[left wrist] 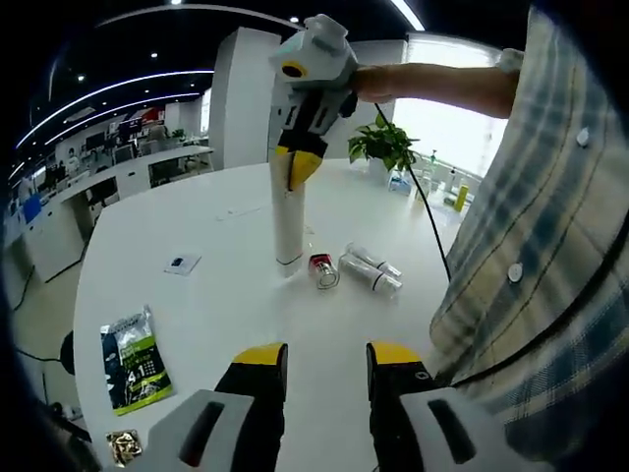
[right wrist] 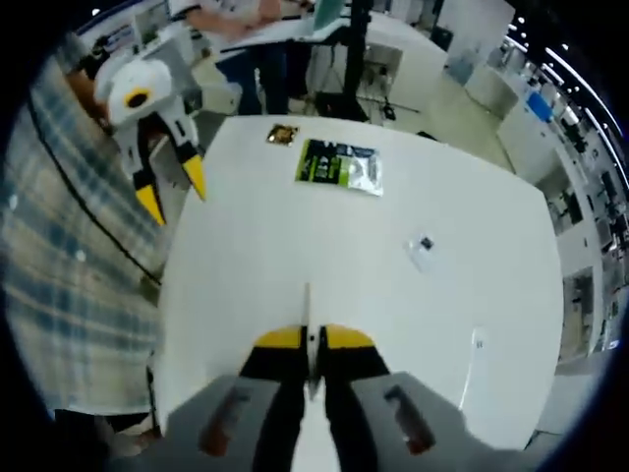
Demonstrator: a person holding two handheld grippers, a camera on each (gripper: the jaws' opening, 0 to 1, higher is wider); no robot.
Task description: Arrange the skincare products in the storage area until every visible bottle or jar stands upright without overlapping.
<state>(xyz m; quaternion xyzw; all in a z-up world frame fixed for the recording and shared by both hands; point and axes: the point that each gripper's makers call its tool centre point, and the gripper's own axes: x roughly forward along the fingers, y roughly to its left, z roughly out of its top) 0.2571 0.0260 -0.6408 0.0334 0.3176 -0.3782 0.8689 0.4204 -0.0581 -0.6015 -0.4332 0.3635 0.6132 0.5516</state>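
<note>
The tall white tube (left wrist: 288, 224) stood upright near the middle of the white table (left wrist: 226, 305), with the right gripper (left wrist: 296, 169) clamped on its top from above; in the right gripper view the jaws pressed together on the tube's thin top edge (right wrist: 309, 324). Just beside its base lay a small red-capped jar (left wrist: 323, 270) on its side and two clear bottles (left wrist: 371, 268) lying flat, close together. The left gripper (left wrist: 325, 366) hovered low with jaws apart, holding nothing, and bare tabletop stretched between it and the bottles. A green-and-black packet (left wrist: 135, 359) and a small gold sachet (left wrist: 124, 447) lay near the table's edge, and a small white card (left wrist: 182, 263) lay well apart; their print was too small to read. A potted plant (left wrist: 383, 144) stood at the far edge.
</note>
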